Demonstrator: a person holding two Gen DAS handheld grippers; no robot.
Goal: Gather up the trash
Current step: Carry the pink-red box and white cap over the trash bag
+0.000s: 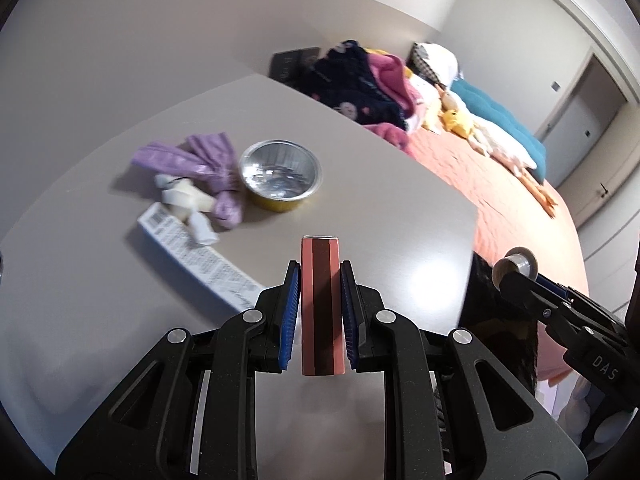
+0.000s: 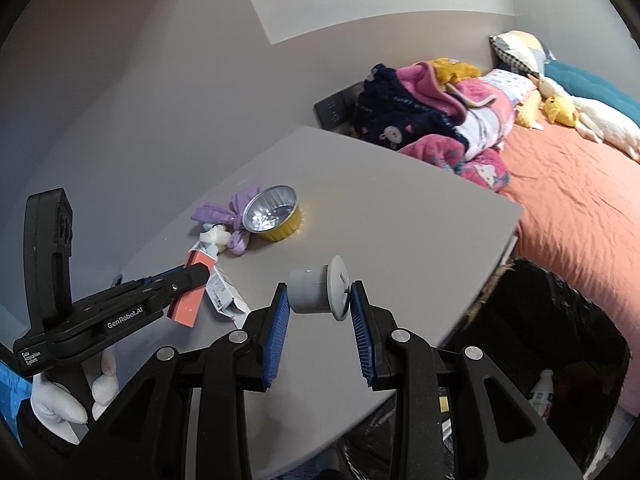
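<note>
My left gripper [image 1: 320,270] is shut on a pink box with a dark stripe [image 1: 320,304], held above the grey table [image 1: 380,200]; it also shows in the right wrist view [image 2: 188,300]. My right gripper [image 2: 319,290] is shut on a small grey plastic cap [image 2: 316,294], above the table's near edge; that cap shows in the left wrist view [image 1: 516,266]. On the table lie a foil cup [image 1: 280,176], a purple wrapper [image 1: 200,164], a white crumpled piece [image 1: 184,196] and a white printed box [image 1: 200,256].
A black-lined trash bin [image 2: 560,340] stands to the right below the table edge, with a white bottle [image 2: 542,394] inside. Beyond the table is a bed with an orange cover [image 2: 580,208], blankets and plush toys. A wall is to the left.
</note>
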